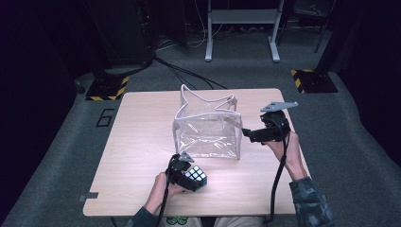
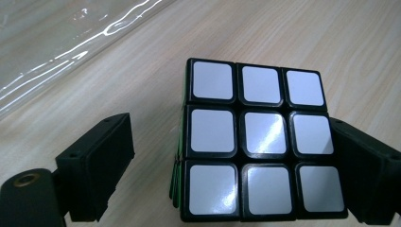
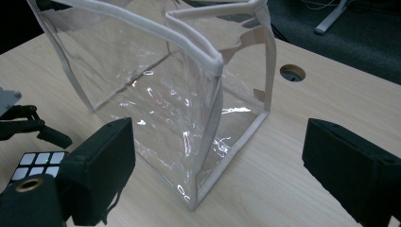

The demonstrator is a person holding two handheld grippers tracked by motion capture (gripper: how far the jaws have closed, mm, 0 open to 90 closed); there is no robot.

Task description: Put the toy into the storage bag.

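Your surface is a pale wood-grain top standing on grey carpet, and a black "6" is marked on the floor just off its far left corner. Yellow-and-black striped tape edges two dark bases beyond the far corners.

A clear plastic bag with white piping stands upright near the middle of the surface, its mouth open at the top. No printing can be read on it.

Your right hand-held gripper is off the bag's right side, its tips at the bag's right edge. Seen along its own line, the jaws are spread wide with the bag's corner between them and neither jaw on the plastic, so it is released and empty.

Your left hand-held gripper sits near the front edge, just in front of the bag. Its jaws are apart around a puzzle cube, which rests on the surface with an all-white face up and a green side just visible. The right jaw is against the cube's side, the left jaw stands clear of it, so it is released, not clamping. The cube carries no logo that you can read.
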